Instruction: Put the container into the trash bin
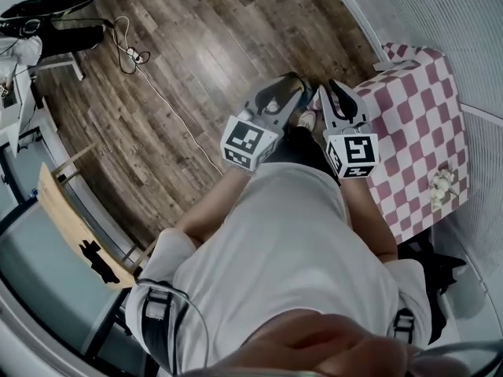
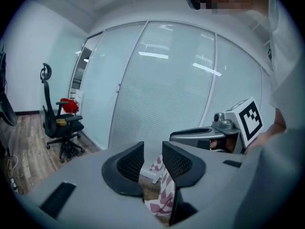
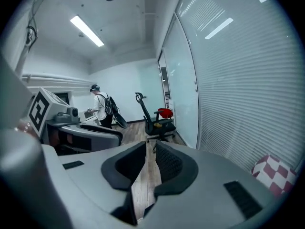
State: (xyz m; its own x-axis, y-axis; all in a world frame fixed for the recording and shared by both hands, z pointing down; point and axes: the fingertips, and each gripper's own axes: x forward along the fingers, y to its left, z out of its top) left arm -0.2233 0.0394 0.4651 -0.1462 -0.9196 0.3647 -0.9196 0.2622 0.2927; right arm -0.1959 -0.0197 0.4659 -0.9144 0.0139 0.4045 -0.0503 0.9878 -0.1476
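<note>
The only print is the black-and-white square patterns on the two marker cubes, one on the left gripper (image 2: 152, 149) and one on the right gripper (image 3: 151, 149). Left jaws stand moderately apart, right jaws narrowly apart, and both are empty. One pale crumpled thing (image 1: 442, 187), possibly the container, lies on the one checked table (image 1: 416, 108), well apart from both grippers.

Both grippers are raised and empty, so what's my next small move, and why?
Probably lower them toward the checkered table. The left gripper and right gripper are open with nothing between the jaws, held at chest height; no container or bin is in view, and that table, bearing a small pale crumpled thing, is the nearest surface.
</note>
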